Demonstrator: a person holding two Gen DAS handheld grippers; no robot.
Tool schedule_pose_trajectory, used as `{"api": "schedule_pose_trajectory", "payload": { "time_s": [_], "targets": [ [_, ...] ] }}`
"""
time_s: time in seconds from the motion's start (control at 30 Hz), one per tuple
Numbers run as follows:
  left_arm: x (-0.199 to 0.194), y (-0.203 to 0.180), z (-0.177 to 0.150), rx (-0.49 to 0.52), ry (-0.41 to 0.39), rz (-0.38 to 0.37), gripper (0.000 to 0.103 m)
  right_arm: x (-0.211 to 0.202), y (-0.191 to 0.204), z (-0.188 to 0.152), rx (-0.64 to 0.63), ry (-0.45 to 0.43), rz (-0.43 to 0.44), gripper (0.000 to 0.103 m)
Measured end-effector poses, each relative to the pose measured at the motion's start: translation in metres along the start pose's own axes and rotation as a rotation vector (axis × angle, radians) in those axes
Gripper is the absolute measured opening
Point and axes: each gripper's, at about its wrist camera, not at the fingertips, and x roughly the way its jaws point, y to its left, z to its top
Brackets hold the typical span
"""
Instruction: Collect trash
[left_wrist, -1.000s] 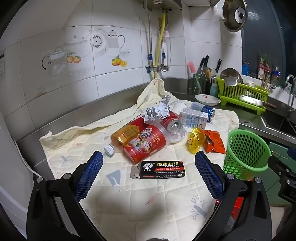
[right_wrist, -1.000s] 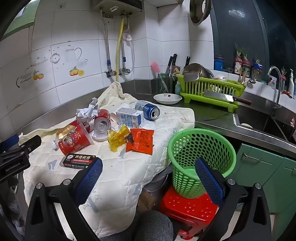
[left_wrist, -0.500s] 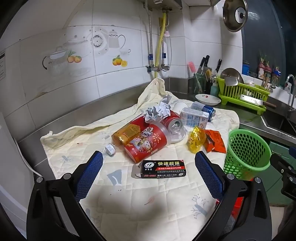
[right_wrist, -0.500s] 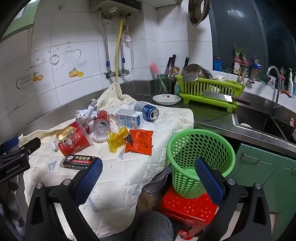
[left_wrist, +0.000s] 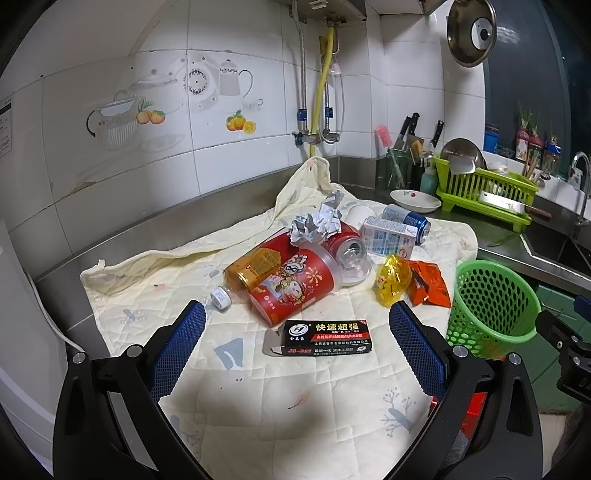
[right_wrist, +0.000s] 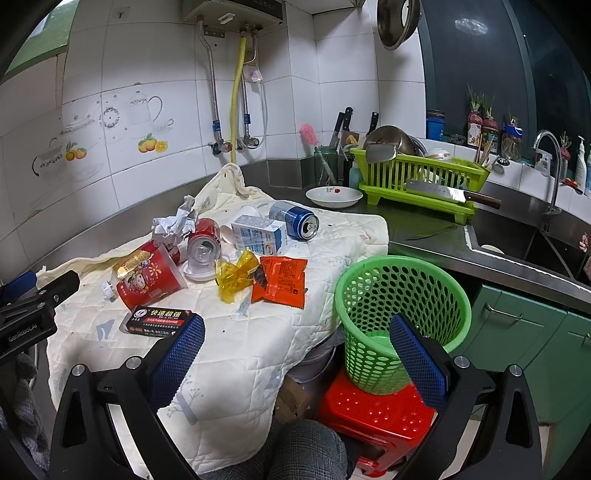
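We hold our left gripper (left_wrist: 297, 345) jaws apart above a black box (left_wrist: 327, 338). Our right gripper (right_wrist: 295, 360), jaws apart, hovers near the green basket (right_wrist: 402, 295).

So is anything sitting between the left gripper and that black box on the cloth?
Nothing visible: the open left gripper faces the black box directly, with only bare cloth before it. The red cup lies behind it.
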Motion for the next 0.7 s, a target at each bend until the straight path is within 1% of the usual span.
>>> {"api": "schedule_pose_trajectory", "payload": {
  "time_s": [0.7],
  "targets": [
    [0.0052, 0.0051, 0.0005, -0.011, 0.011, 0.005, 0.098, 0.0054, 0.0004, -0.0011, 0.009, 0.010, 0.000, 0.097]
  ]
}}
